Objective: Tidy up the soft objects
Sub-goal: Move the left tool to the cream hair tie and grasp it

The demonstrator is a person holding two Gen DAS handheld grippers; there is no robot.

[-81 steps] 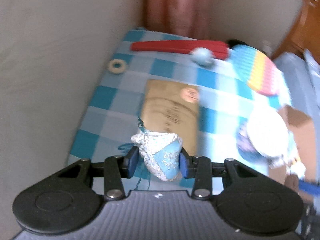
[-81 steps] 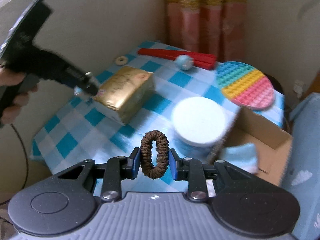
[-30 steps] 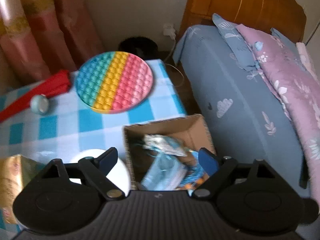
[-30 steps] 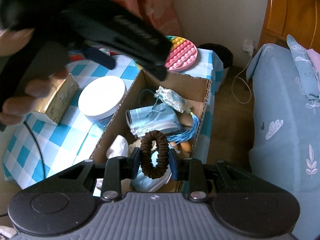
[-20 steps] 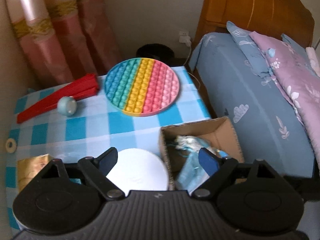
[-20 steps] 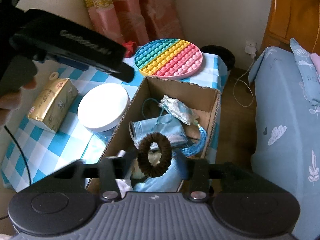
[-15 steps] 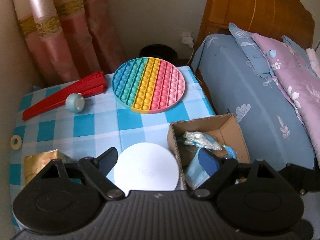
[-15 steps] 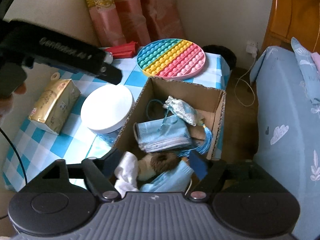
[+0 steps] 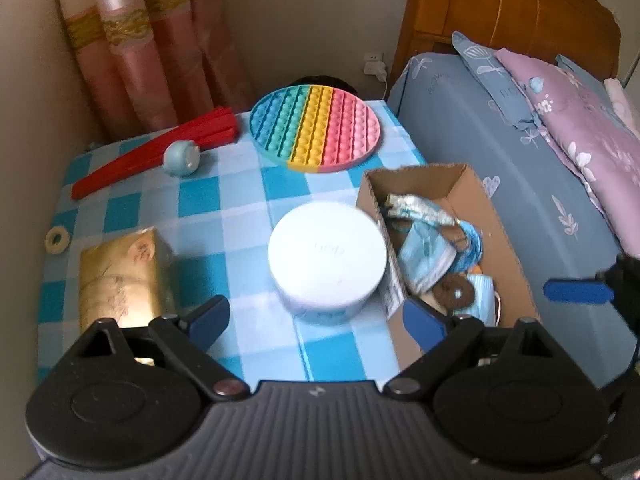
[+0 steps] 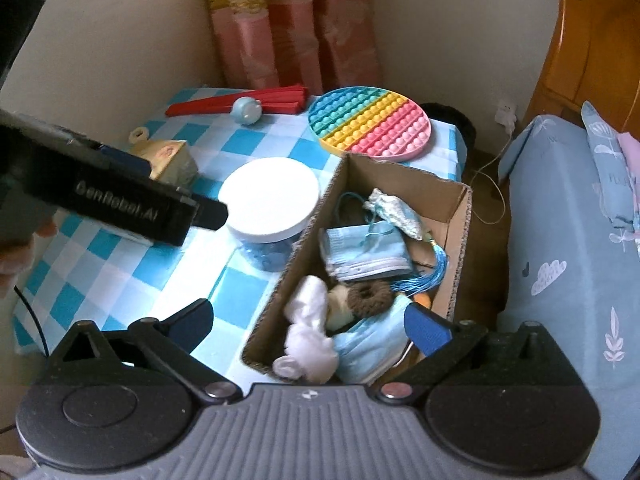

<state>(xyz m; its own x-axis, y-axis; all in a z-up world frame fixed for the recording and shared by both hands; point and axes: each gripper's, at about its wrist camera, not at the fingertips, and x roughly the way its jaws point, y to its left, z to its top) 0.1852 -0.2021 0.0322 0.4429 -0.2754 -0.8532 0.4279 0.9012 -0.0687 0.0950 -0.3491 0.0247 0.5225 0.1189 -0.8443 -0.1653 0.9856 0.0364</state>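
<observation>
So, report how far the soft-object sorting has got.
Done: the brown scrunchie, patterned pouch, face masks and a white cloth lie inside the cardboard box.
In hand: nothing; the left gripper and right gripper are both open and empty.
Left: the rainbow pop mat looks soft and sits on the table, as does the gold tissue pack.

The cardboard box is set at the table's right edge, with the lidded jar just to its left. Inside the box, the hair scrunchie is found near the front, the face mask behind it, and the pouch behind that.
</observation>
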